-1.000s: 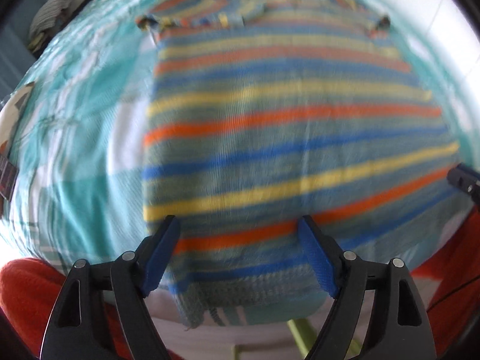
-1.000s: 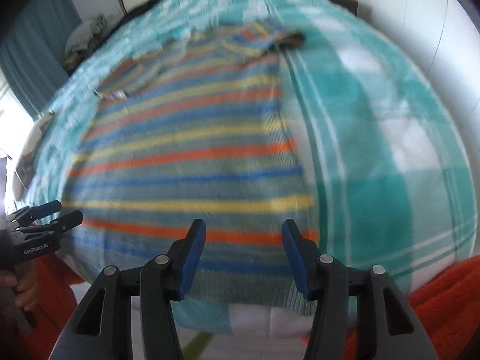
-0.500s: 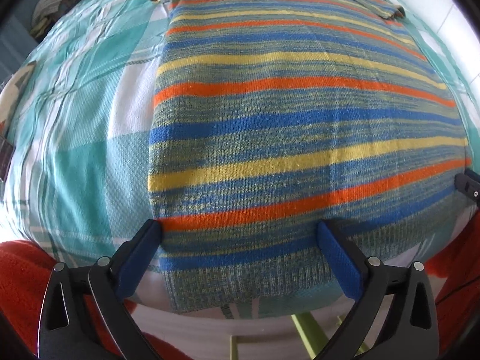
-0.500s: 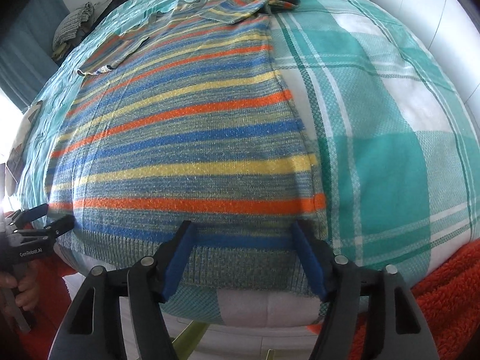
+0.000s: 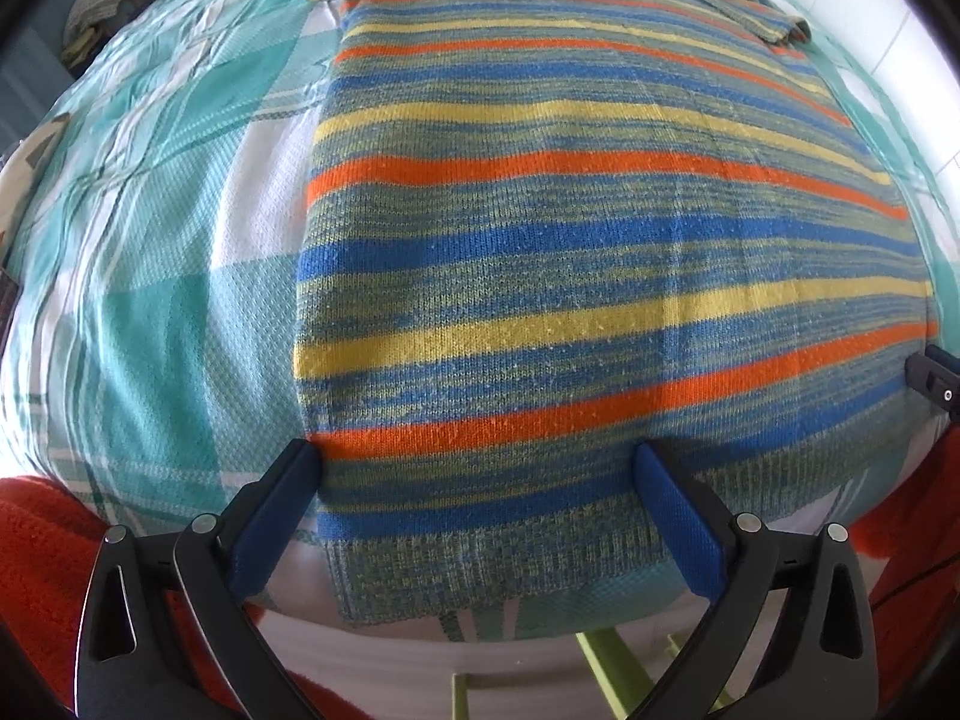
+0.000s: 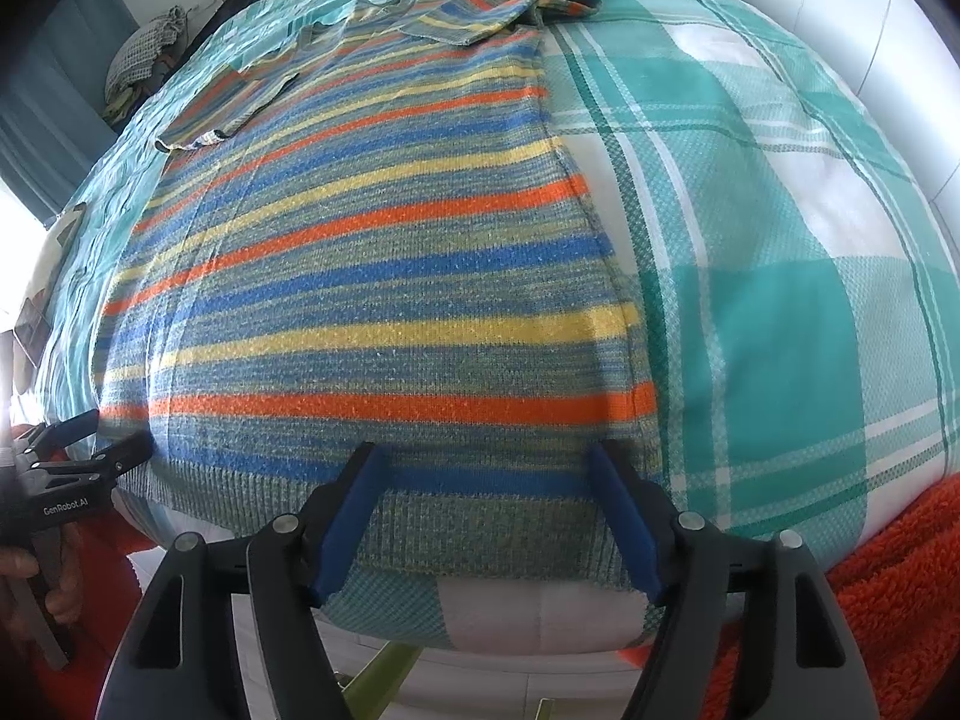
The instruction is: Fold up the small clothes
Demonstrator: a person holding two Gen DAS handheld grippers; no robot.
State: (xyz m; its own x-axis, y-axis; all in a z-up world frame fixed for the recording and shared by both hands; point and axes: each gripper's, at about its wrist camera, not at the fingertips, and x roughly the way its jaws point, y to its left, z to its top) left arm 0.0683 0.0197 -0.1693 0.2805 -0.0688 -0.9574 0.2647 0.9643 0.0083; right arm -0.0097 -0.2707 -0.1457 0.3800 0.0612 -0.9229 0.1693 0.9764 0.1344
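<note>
We work from the left side of the bed across to the right. The striped sweater (image 5: 600, 252) lies flat, spread on the teal checked bedspread (image 5: 150, 240), with its ribbed hem (image 5: 498, 558) toward us at the near edge of the bed and both sleeves folded in across the far end. Our left gripper (image 5: 477, 474) hangs over the hem's left corner with its blue fingers (image 5: 270, 516) spread as wide as they go; the knit lies between them but nothing presses on it. Further right, our right gripper (image 6: 483, 474) is poised over the hem's right corner, its jaws opening at this moment, the hem between them and not pinched. In the right wrist view the left gripper shows at the far left edge, held in a hand (image 6: 36, 576). We judge the step in hand to be taking the two hem corners so we can carry the bottom up toward the sleeves. To do it well, we should lower both grippers evenly, catch both layers of the knit at each corner without snagging the bedspread underneath, and close at matching spots so the fold runs parallel to the stripes. Soft knit will likely sag between the two grips, so we want to lift together and keep the hem taut.
</note>
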